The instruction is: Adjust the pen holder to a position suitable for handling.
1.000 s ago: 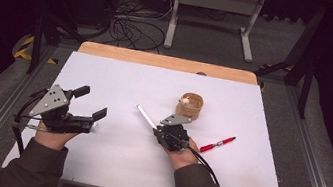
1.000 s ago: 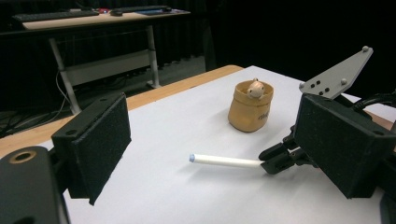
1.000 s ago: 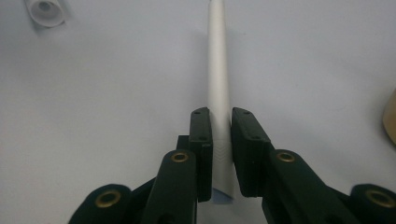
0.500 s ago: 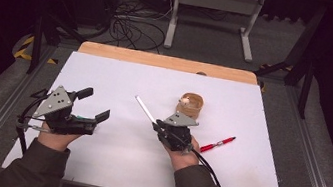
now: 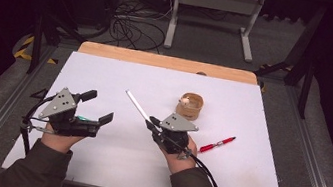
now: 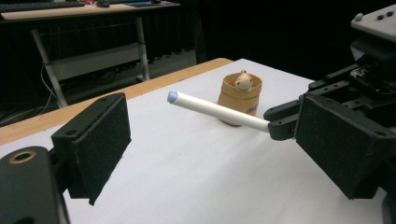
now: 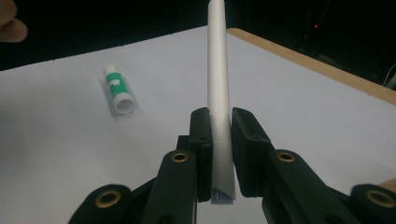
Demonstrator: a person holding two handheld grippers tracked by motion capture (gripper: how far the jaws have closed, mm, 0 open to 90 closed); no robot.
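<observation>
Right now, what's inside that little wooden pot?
A small round-headed figure pokes out of the wooden pot. Its lower part is hidden by the pot's wall, as is anything beneath it.

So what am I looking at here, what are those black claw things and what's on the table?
A person sits at a white table holding a hand-operated gripper in each hand. One picture looks down from above; the other two come from cameras riding on the grippers. The right gripper has its fingers shut on a white pen, lifted off the table. The left gripper is open and holds nothing. On the table stand a small wooden pot with a little figure inside, and there lie a red pen and a green-and-white glue stick.
</observation>
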